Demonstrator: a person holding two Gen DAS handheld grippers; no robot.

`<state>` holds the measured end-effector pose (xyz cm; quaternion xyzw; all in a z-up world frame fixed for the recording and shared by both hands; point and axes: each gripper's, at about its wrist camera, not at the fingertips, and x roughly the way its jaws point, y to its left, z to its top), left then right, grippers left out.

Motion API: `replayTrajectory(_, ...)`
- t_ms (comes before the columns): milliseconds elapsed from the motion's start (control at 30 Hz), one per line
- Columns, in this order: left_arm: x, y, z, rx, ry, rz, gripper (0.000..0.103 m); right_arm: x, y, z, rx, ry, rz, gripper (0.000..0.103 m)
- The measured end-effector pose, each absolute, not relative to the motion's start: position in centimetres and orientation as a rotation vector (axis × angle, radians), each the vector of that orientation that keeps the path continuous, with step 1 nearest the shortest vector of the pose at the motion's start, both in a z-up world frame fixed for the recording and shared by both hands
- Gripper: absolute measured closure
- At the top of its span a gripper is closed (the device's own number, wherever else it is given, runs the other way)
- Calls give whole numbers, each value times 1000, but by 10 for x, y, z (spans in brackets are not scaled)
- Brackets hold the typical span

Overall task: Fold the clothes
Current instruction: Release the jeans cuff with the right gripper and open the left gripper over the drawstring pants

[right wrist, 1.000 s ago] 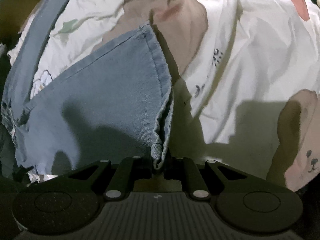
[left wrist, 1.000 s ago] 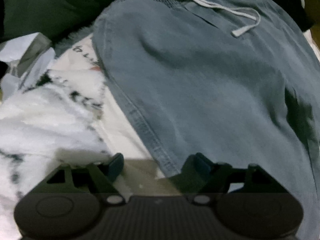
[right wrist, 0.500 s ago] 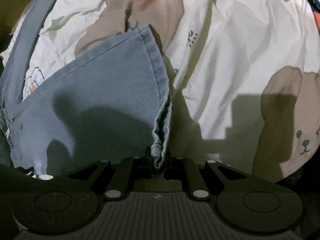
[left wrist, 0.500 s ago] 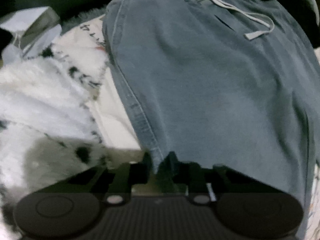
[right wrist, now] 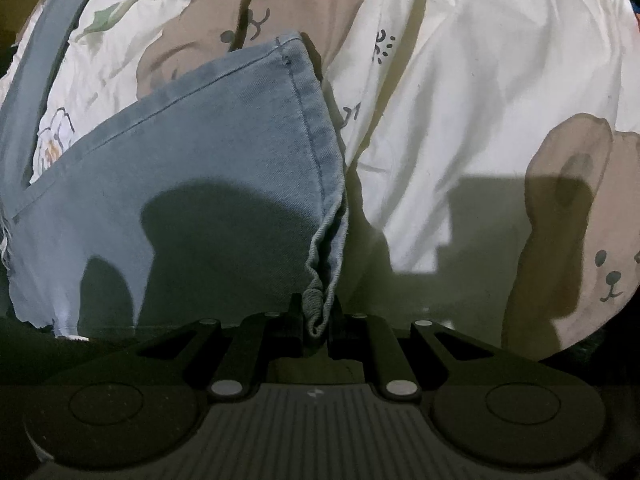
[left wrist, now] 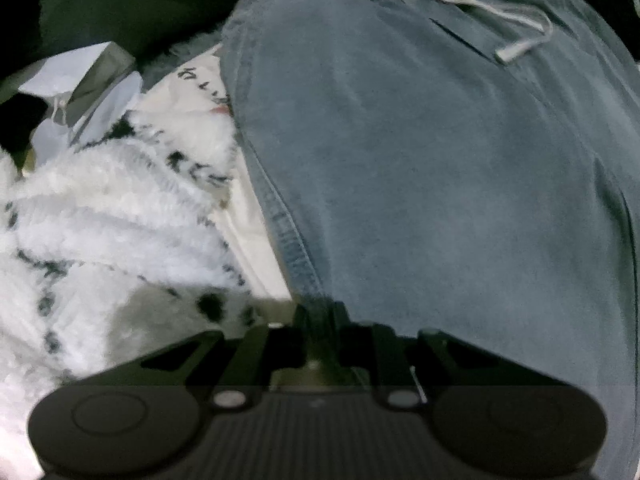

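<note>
Blue denim trousers (left wrist: 420,168) with a white drawstring (left wrist: 480,4) at the waistband lie spread on a bed. My left gripper (left wrist: 320,320) is shut on the stitched side seam of the trousers, at their left edge. In the right wrist view a trouser leg (right wrist: 200,184) rises off the sheet, and my right gripper (right wrist: 318,312) is shut on the bunched hem of that leg. The hem corner (right wrist: 292,46) points away from me.
A white fluffy garment with black marks (left wrist: 100,232) lies left of the trousers. A white and grey packet (left wrist: 76,80) sits beyond it, with dark fabric (left wrist: 120,4) behind. A cream bedsheet with brown bear prints (right wrist: 480,120) covers the bed.
My left gripper has gone from wide open to shut on the trousers' side seam. The right gripper has kept its hold, and the hem has shifted slightly in view.
</note>
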<state>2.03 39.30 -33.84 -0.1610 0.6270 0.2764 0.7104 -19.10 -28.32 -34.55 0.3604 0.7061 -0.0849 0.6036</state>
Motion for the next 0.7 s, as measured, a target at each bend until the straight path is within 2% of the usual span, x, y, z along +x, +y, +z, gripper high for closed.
replayTrajectory(67,21,389,-333,-315,1407,587,80,-191,-283,-348,838,1644,-204,92)
replayTrajectory(133,21,386,-324,-291,1407,564,80,-192,-284,-349,839,1654,-219,85)
replayTrajectory(200,19,385,-313,-294,1384,535,74,-192,-285,-349,839,1654,-231,81)
replayTrajectory(267,17,388,-305,-316,1361,506,61,-192,-286,-347,826,1653,-238,79)
replayTrajectory(333,17,386,-296,-315,1346,492,55,-190,-288,-343,793,1654,-230,77)
replayTrajectory(433,21,380,-284,-295,1330,470,53,-184,-294,-338,756,1653,-217,64)
replayTrajectory(700,51,375,-273,-270,1282,415,51,-151,-315,-337,575,1619,-171,62)
